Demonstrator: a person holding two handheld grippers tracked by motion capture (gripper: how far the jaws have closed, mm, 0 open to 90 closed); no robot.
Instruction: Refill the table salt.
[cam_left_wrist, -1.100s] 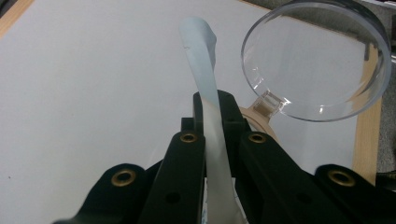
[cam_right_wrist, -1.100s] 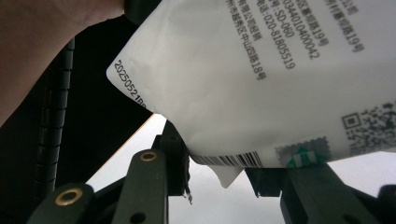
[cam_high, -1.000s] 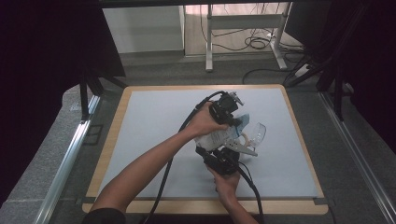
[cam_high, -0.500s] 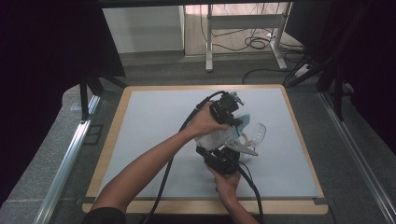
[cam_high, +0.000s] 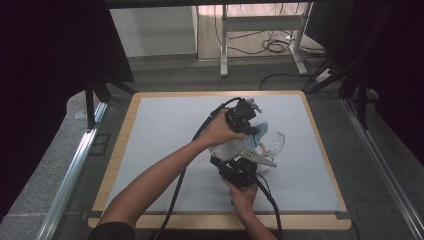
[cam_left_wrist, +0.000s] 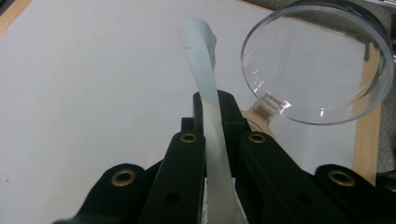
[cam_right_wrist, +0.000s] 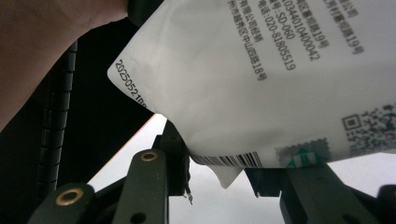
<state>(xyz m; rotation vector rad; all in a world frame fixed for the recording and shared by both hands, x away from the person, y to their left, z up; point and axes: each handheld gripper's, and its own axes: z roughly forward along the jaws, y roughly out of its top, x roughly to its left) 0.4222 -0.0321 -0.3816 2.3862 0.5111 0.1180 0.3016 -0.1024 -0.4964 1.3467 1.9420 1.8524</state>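
Observation:
A white pouch (cam_high: 231, 148) with black print hangs between my two grippers over the grey mat (cam_high: 160, 135). My left gripper (cam_high: 246, 131) comes from above and is shut on the pouch's thin upper edge (cam_left_wrist: 208, 88), which stands straight up between its jaws (cam_left_wrist: 215, 119). My right gripper (cam_high: 238, 161) comes from below; the pouch's barcoded bottom edge (cam_right_wrist: 233, 161) sits in its jaws (cam_right_wrist: 219, 175), pressed by the pads. A clear round lens on a pale handle (cam_high: 274, 142) lies on the mat just right of the pouch, and is close beyond the left jaws (cam_left_wrist: 317, 65).
The mat has a wooden border (cam_high: 220, 221). Black cables (cam_high: 175, 200) trail from both grippers toward the near edge. Metal rails (cam_high: 75, 170) run along both sides of the table. Desk legs and loose cables (cam_high: 260, 45) stand on the floor behind it.

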